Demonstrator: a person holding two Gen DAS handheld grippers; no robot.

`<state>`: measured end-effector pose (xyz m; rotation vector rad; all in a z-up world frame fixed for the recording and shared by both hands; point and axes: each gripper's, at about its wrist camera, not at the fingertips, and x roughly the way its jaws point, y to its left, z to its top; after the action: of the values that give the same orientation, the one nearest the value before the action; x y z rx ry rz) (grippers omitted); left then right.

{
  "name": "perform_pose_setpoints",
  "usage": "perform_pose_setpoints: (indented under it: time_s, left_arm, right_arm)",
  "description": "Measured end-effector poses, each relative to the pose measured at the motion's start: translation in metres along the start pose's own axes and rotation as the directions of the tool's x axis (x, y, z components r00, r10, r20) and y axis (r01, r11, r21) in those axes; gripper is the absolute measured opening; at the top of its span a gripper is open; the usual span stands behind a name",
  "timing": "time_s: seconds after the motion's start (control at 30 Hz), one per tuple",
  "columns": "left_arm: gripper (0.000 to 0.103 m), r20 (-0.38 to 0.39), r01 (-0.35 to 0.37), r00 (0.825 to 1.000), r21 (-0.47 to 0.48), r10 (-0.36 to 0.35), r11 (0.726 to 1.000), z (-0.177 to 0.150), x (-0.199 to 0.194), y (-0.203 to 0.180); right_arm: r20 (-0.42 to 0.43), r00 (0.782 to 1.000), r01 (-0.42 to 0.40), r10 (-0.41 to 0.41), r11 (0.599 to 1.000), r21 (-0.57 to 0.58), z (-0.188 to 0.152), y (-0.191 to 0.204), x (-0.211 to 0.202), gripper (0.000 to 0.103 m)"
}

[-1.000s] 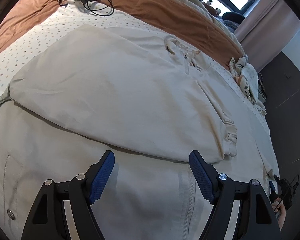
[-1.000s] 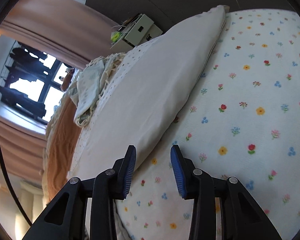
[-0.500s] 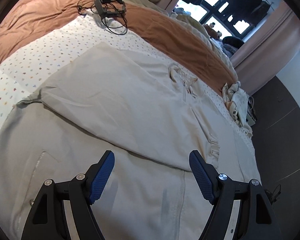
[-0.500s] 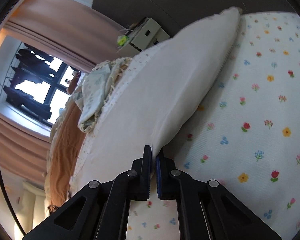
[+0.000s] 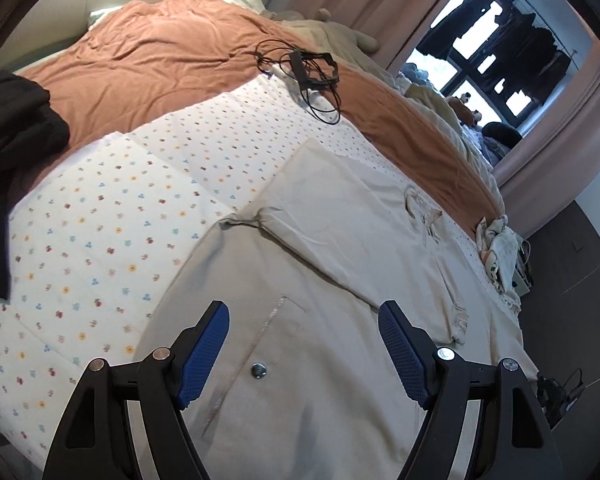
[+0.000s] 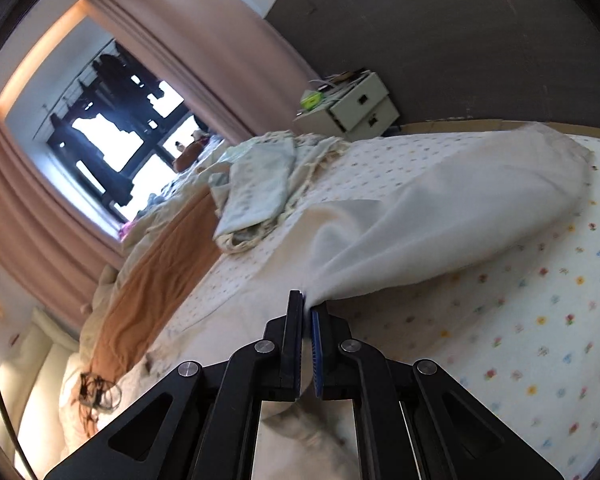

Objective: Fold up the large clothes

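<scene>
The left gripper (image 5: 304, 354) hung tilted downward, jaws wide apart and empty. The right gripper (image 6: 306, 312) had its jaws pinched together on cloth.

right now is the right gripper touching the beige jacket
Touching: in the right wrist view the right gripper is pinched shut on an edge of the beige jacket, which lifts off the bed.

This was a home bedroom. A bed (image 5: 100, 240) with a flower-print sheet and a rust-brown blanket (image 5: 160, 52) filled most of the view. Pink curtains (image 6: 204, 52) framed a window (image 6: 112, 148) where clothes hung outside. A white nightstand (image 6: 356, 108) with two drawers stood against a dark wall, and loose laundry (image 6: 256, 188) lay on the bed.
</scene>
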<state>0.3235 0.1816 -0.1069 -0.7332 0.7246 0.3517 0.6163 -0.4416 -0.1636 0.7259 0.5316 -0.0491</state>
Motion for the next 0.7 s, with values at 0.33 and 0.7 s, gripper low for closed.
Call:
perform_pose_setpoints:
  time_s: [0.33,0.7]
  left_arm:
    - [0.078,0.03,-0.006,1.0,-0.066,0.008,0.998,-0.001,-0.048,0.036]
    - [0.078,0.02,0.046,0.999,-0.074,-0.044,0.996,-0.025,-0.07,0.032]
  right_arm:
    - [-0.253,0.966,-0.092,0.061,0.989,-0.112,-0.073,0.064,0.038,0.006]
    - [-0.427,0.904,-0.016,0.008,1.0,-0.016,-0.099,0.034,0.018,0.06]
